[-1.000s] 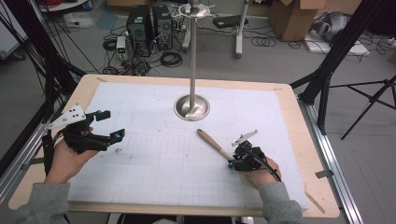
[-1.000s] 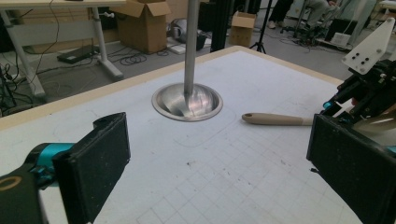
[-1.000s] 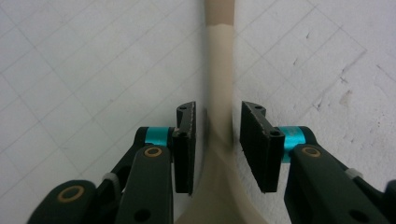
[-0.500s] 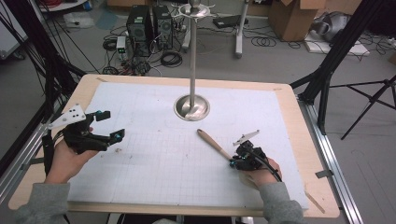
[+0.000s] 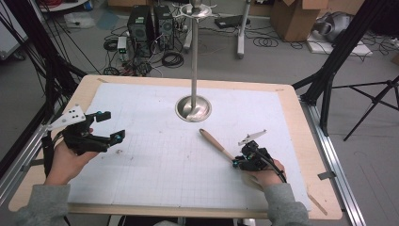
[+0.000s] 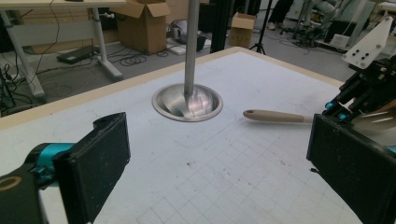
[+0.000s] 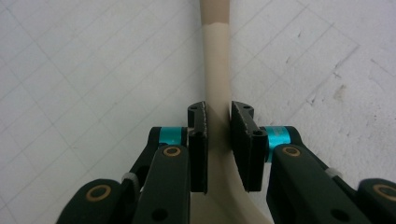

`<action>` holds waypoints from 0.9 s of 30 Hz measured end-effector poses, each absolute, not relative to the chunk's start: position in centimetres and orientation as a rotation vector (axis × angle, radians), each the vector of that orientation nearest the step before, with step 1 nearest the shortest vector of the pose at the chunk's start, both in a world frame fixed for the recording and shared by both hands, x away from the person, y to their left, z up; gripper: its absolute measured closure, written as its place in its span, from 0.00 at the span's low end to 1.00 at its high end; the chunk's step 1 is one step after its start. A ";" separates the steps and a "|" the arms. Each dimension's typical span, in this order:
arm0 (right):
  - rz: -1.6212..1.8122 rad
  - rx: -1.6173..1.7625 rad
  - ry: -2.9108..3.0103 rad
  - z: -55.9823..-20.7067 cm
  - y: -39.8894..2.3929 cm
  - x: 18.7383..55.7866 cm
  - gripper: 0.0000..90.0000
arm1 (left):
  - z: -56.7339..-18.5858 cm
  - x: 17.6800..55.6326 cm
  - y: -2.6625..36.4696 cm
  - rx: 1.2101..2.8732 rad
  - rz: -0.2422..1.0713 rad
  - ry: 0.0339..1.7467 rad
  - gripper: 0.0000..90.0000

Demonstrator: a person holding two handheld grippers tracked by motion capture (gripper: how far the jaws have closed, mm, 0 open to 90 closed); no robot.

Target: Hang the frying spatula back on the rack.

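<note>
Grasp step: right tool point(image 7: 218, 140) clamped on the beige wooden-handled spatula point(image 5: 214, 142), which lies on the white gridded tabletop point(image 5: 155, 169) near the steel stand base point(image 5: 193, 108). Left tool point(image 5: 106, 126) wide, idle. Next: lift level.

Even, bright overhead light — soft shadows, slight blur at the edges.

No legible text, labels or numbers anywhere.

Beige spatula point(image 7: 217, 70), black-and-teal tool point(image 7: 218, 140), white gridded mat point(image 5: 164, 160).
</note>
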State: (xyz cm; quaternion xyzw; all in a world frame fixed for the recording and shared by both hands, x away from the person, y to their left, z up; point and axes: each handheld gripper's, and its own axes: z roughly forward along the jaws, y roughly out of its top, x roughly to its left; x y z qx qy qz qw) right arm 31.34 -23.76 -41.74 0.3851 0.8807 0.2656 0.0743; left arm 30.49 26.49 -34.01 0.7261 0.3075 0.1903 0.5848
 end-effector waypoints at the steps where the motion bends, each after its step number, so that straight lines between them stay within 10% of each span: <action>1: 0.809 1.152 2.637 -41.7 -23.8 31.3 0.86 | -34.0 30.5 26.5 1.694 0.444 0.717 0.07; 27: 1.063 1.121 2.497 -38.3 -26.1 31.6 0.86 | -34.1 30.5 26.7 1.679 0.429 0.691 0.07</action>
